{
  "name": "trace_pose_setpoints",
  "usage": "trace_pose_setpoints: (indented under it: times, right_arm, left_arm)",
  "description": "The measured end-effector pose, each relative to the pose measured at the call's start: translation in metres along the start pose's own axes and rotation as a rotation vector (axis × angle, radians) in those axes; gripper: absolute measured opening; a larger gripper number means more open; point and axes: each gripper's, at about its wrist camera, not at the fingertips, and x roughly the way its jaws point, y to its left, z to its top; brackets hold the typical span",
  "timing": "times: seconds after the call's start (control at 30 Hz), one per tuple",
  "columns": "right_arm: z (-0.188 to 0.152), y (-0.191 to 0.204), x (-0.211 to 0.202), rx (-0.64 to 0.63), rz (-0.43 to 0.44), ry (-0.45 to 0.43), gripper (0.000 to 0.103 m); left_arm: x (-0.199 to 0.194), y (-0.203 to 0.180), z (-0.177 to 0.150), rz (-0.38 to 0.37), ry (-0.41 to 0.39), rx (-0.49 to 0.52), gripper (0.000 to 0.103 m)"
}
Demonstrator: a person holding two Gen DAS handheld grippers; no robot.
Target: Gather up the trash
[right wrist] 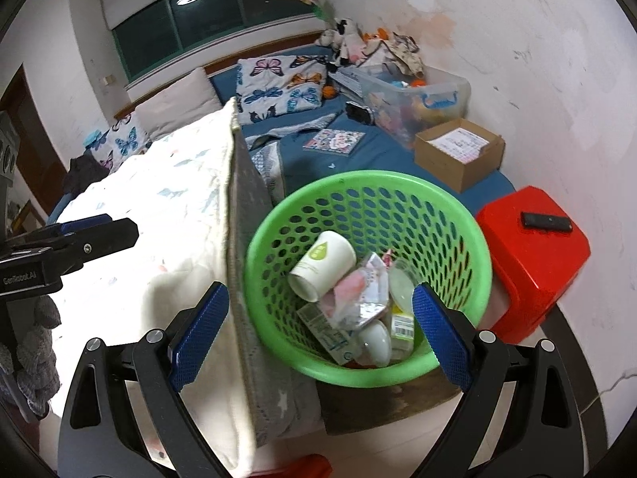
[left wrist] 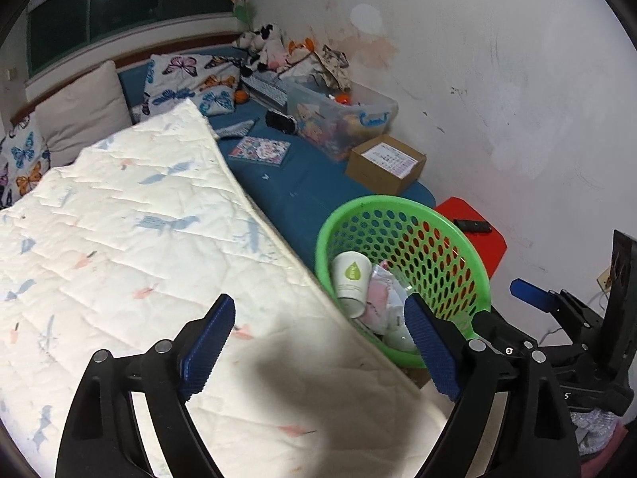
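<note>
A green perforated basket (right wrist: 370, 177) stands on the floor against the bed. Inside it lie a white paper cup (right wrist: 322, 261) with a green leaf mark, crumpled wrappers (right wrist: 358, 294) and a small white rounded container (right wrist: 376, 342). My right gripper (right wrist: 320, 290) hovers over the basket, open, with nothing between its blue pads. My left gripper (left wrist: 318, 306) is also open and empty above the edge of the white quilt (left wrist: 139, 239), just left of the basket (left wrist: 398, 201); the cup (left wrist: 350, 279) shows there too. Each gripper appears at the edge of the other's view: the right gripper (left wrist: 533, 294), the left gripper (right wrist: 99, 227).
A red stool (right wrist: 533, 255) with a black remote (right wrist: 547, 221) stands right of the basket by the wall. On the blue bed sheet lie a cardboard box (right wrist: 458, 155), a clear toy bin (right wrist: 418, 95), a picture book (right wrist: 334, 139) and butterfly pillows (right wrist: 278, 83).
</note>
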Motion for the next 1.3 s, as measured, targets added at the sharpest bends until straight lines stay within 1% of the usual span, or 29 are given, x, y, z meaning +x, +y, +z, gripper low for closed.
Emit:
trace_pose_setpoints:
  times: [0.33,0.57,0.73,0.83,1.0,1.1,1.3]
  right_arm:
    - [0.002,0.035,0.004,-0.046,0.026,0.000,0.093]
    - [0.003,0.060,0.010,-0.056,0.058,0.002,0.093]
    - [0.002,0.078,0.014,-0.093,0.056,0.000,0.093]
    - [0.001,0.086,0.015,-0.098,0.058,-0.002,0.093]
    - [0.000,0.094,0.012,-0.106,0.052,-0.015,0.093]
    - [-0.001,0.096,0.008,-0.115,0.044,-0.029,0.093]
    - [-0.006,0.099,-0.002,-0.137,0.001,-0.054,0.093]
  left_arm:
    - [-0.032,0.031,-0.019,0.095,-0.065,-0.003,0.092]
    - [-0.051,0.065,-0.033,0.147,-0.092,-0.047,0.093]
    - [-0.062,0.081,-0.043,0.202,-0.115,-0.065,0.094]
    - [-0.069,0.090,-0.048,0.222,-0.128,-0.075,0.094]
    - [-0.074,0.092,-0.054,0.252,-0.136,-0.072,0.094]
    - [-0.073,0.091,-0.056,0.254,-0.137,-0.071,0.094]
    - [-0.070,0.088,-0.056,0.259,-0.138,-0.077,0.094]
